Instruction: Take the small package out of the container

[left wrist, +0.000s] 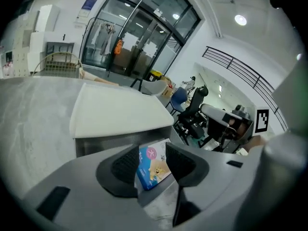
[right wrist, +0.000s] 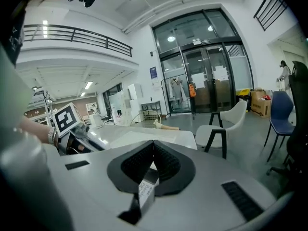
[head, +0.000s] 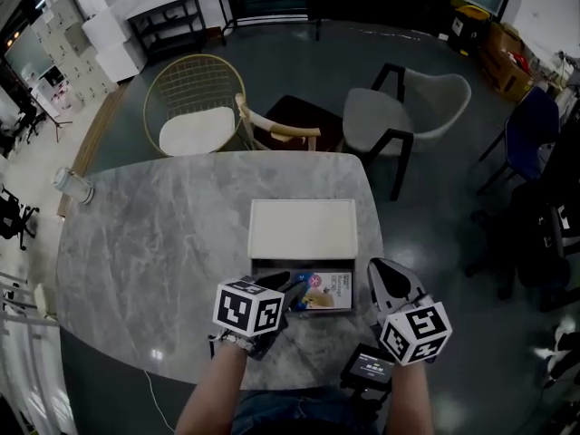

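An open container sits near the front of the marble table, its white lid lying flat behind it. Inside lies a small blue and white package with a cartoon print. My left gripper reaches into the container from the left. In the left gripper view the package shows between the spread jaws of the left gripper, which stands open, and I see no pad pressing on it. My right gripper hovers just right of the container. In its own view the right gripper is shut, holding nothing.
Beyond the table's far edge stand a wire chair, a wooden-armed chair and a grey chair. A small pale bottle-like thing stands at the table's left corner. A dark device lies by the front edge.
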Motion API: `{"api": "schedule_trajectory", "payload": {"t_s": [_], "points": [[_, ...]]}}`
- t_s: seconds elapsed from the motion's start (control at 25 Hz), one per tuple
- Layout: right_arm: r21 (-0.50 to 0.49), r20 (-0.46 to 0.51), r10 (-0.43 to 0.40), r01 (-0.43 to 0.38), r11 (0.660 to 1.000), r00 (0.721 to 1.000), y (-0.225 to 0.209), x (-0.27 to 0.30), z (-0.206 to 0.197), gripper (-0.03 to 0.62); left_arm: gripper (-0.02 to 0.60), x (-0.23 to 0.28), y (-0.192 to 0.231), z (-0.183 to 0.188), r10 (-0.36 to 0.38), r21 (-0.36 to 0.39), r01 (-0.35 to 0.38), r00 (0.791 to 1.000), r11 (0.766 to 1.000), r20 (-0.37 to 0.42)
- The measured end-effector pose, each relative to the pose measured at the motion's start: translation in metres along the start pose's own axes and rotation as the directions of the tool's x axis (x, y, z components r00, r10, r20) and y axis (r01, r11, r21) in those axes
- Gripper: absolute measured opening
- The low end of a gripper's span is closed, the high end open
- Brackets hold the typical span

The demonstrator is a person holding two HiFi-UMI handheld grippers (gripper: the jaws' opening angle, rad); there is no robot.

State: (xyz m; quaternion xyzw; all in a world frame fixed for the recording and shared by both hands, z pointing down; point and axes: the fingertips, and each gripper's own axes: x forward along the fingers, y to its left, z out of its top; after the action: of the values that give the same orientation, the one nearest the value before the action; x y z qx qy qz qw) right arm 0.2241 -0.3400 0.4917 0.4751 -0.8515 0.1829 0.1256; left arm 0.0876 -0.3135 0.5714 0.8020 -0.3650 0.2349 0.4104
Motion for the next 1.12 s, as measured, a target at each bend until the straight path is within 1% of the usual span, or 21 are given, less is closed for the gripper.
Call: {"api": "schedule_trajectory", "payload": {"t_s": [0.08, 0.16, 0.28, 0.36, 0.44, 0.56, 0.64, 0.76, 0.88, 0.96, 1.04, 1.12], "points": [[0.002, -0.017, 0.008, -0.008, 1.0, 1.0, -0.001, 0.008, -0.005, 0.025, 0.187, 0.009, 0.001, -0.008, -0.007, -0.023, 0.006, 0.999, 1.0, -0.052], [0.001, -0.039, 0.017, -0.017, 1.0, 0.999, -0.003, 0.016, -0.011, 0.025, 0.187, 0.016, 0.006, -0.014, 0.005, -0.048, -0.01, 0.995, 0.999, -0.102], [0.003, -0.078, 0.021, -0.021, 1.0, 0.997, -0.007, 0.02, -0.021, 0.025, 0.187, 0.024, 0.015, -0.023, 0.028, -0.085, -0.044, 0.985, 0.995, -0.172], [0.009, -0.091, 0.017, -0.016, 1.0, 0.996, -0.012, 0.023, -0.024, 0.025, 0.187, 0.029, 0.018, -0.027, 0.02, -0.107, -0.044, 0.976, 0.993, -0.215], [0.016, -0.095, 0.009, -0.007, 1.0, 0.995, -0.018, 0.024, -0.026, 0.025, 0.188, 0.034, 0.019, -0.031, -0.004, -0.123, -0.03, 0.964, 0.992, -0.267], [0.029, -0.1, -0.009, 0.012, 1.0, 0.995, -0.029, 0.024, -0.03, 0.025, 0.208, 0.044, 0.021, -0.038, -0.037, -0.133, -0.01, 0.935, 0.991, -0.353], [0.038, -0.107, -0.024, 0.028, 0.999, 0.994, -0.036, 0.022, -0.034, 0.025, 0.222, 0.05, 0.023, -0.041, -0.049, -0.13, -0.004, 0.918, 0.991, -0.395], [0.057, -0.117, -0.047, 0.054, 0.997, 0.992, -0.045, 0.02, -0.041, 0.025, 0.221, 0.054, 0.023, -0.041, -0.065, -0.129, 0.011, 0.903, 0.992, -0.425], [0.072, -0.119, -0.055, 0.064, 0.995, 0.991, -0.048, 0.02, -0.044, 0.025, 0.221, 0.054, 0.019, -0.041, -0.084, -0.121, 0.035, 0.899, 0.992, -0.43], [0.067, -0.12, -0.05, 0.058, 0.996, 0.992, -0.046, 0.022, -0.043, 0.025, 0.221, 0.056, 0.016, -0.043, -0.075, -0.092, 0.039, 0.899, 0.995, -0.431], [0.06, -0.118, -0.046, 0.053, 0.997, 0.992, -0.044, 0.024, -0.042, 0.025, 0.221, 0.056, 0.015, -0.044, -0.045, -0.043, 0.029, 0.898, 0.999, -0.437], [0.057, -0.113, -0.045, 0.051, 0.997, 0.993, -0.042, 0.023, -0.039, 0.025, 0.221, 0.054, 0.014, -0.043, -0.032, -0.005, 0.033, 0.9, 0.999, -0.434]]}}
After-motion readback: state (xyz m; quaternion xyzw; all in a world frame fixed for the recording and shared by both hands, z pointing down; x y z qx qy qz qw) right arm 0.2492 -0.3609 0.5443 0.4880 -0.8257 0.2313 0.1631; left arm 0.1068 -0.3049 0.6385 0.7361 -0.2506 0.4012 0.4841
